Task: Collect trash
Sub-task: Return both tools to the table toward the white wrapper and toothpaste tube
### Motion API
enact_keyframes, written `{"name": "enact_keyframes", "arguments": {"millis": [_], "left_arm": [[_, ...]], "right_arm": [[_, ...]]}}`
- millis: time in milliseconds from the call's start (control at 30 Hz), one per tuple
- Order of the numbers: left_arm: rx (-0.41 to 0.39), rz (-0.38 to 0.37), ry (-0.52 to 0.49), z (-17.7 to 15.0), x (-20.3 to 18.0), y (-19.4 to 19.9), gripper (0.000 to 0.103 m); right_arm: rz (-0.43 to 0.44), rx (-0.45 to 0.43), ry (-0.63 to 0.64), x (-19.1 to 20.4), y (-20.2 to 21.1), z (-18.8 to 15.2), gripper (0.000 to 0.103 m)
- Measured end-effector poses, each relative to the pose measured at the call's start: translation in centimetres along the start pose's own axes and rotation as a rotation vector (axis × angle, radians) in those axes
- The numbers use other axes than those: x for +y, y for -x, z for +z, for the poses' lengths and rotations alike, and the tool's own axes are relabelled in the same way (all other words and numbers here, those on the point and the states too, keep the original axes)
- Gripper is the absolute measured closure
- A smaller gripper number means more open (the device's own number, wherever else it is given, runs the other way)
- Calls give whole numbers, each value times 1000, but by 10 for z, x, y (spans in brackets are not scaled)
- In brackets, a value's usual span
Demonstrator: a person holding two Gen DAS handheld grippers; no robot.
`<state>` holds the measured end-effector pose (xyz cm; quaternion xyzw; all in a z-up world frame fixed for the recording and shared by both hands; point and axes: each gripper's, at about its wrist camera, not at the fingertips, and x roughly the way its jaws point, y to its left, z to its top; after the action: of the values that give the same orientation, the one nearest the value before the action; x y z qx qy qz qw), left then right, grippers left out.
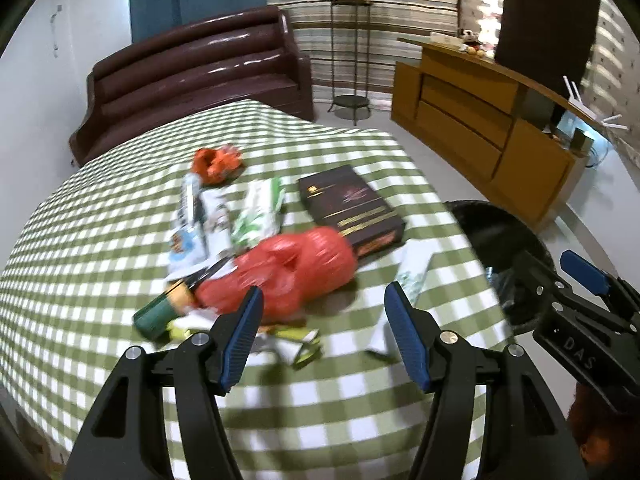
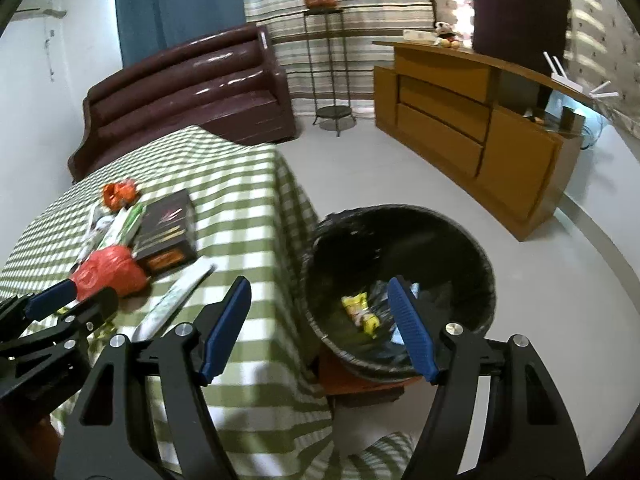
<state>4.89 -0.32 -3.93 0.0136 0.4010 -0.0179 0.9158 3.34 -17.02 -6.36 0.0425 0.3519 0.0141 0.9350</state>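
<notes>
On the green checked table (image 1: 100,220) lies a heap of trash: a red plastic bag (image 1: 288,272), a green bottle (image 1: 158,314), white and green packets (image 1: 260,212) and an orange wrapper (image 1: 216,162). My left gripper (image 1: 324,300) hovers open just in front of the red bag, with nothing between its fingers. A black-lined bin (image 2: 400,212) stands beside the table with a yellow wrapper (image 2: 360,312) inside. My right gripper (image 2: 320,292) is open and empty, its right finger over the bin and its left finger over the table (image 2: 240,200) edge. The red bag (image 2: 112,268) shows at the left.
A dark book (image 1: 352,208) lies behind the red bag, and a long white packet (image 2: 176,300) lies near the table edge. Beyond stand a brown sofa (image 1: 192,72), a wooden cabinet (image 1: 472,120) and a plant stand (image 1: 352,52). Bare floor lies between bin and cabinet.
</notes>
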Motion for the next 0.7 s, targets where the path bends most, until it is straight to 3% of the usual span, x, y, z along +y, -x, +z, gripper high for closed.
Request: {"name": "enact_keyframes", "arguments": {"millis": [700], "left_arm": [[82, 103, 76, -29, 41, -15, 41]], "right_arm": [[47, 17, 26, 19, 3, -11, 34]]}}
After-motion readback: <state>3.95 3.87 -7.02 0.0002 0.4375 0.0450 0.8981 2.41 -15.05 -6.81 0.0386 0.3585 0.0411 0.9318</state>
